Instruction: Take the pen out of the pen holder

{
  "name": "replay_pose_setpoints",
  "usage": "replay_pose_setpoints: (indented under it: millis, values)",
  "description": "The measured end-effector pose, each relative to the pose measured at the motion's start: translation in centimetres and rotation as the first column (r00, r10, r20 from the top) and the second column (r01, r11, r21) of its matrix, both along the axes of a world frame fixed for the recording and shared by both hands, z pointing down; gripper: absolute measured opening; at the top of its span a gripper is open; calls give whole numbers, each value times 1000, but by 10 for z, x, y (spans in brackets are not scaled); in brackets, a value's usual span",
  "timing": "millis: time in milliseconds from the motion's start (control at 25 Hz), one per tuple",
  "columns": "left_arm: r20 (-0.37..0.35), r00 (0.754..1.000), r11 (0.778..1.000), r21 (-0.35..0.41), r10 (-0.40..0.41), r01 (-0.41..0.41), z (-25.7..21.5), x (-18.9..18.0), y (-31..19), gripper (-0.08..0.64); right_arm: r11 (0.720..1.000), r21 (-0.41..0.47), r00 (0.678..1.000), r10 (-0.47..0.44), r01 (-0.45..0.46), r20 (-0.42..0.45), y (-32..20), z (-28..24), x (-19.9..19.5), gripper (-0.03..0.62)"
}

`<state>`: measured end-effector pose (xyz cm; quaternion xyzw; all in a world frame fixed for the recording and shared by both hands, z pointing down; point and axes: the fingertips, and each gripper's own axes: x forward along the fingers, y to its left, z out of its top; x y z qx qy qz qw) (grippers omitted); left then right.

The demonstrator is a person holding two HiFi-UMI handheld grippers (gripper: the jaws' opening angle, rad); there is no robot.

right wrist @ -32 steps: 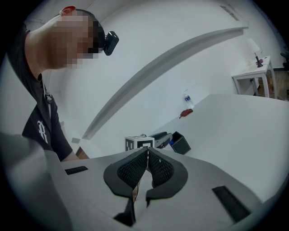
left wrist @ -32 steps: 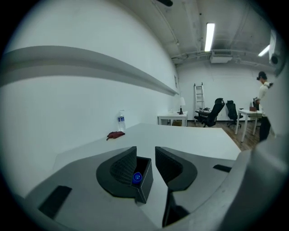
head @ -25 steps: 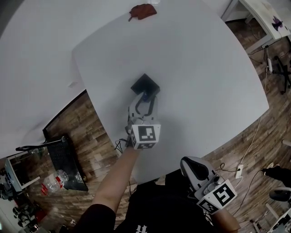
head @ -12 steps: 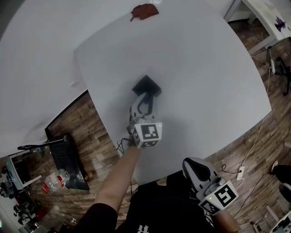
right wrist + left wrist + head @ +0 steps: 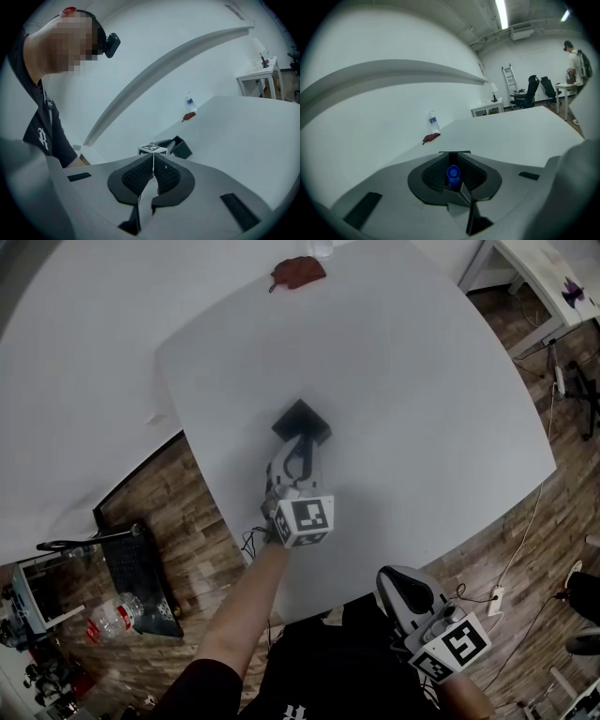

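Just closing left gripper [image 5: 300, 448], clamped on pen [image 5: 453, 174]: blue cap mid-pads, holder [image 5: 302, 418] right beyond tips. Gripped at exposed end, likely for straight pull-out. Right gripper [image 5: 153, 162] clenched empty, parked back, unneeded.

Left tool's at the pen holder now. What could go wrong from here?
1. The left tool has jaws that have just been closing on only the blue top of the pen; such a shallow hold may slip on the lift.
2. Nothing steadies the pen holder: the right tool hangs shut, away from it. The holder could tip or rise with the pen.
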<state>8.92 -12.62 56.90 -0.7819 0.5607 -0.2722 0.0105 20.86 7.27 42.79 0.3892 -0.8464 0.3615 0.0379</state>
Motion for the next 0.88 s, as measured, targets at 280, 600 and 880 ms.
replay_pose_setpoints:
  millis: [280, 600, 880]
  values:
    - [-2, 1000, 999, 30, 29, -29, -31, 3, 16, 61, 999, 47, 1000, -19, 19, 15, 2, -10, -7, 15]
    - [-22, 997, 993, 94, 77, -75, -85, 2, 49, 61, 992, 117, 999, -43, 41, 13, 7, -27, -20, 15]
    - [-62, 994, 984, 162, 90, -79, -140, -3, 84, 61, 983, 177, 998, -58, 56, 5, 16, -43, -35, 15]
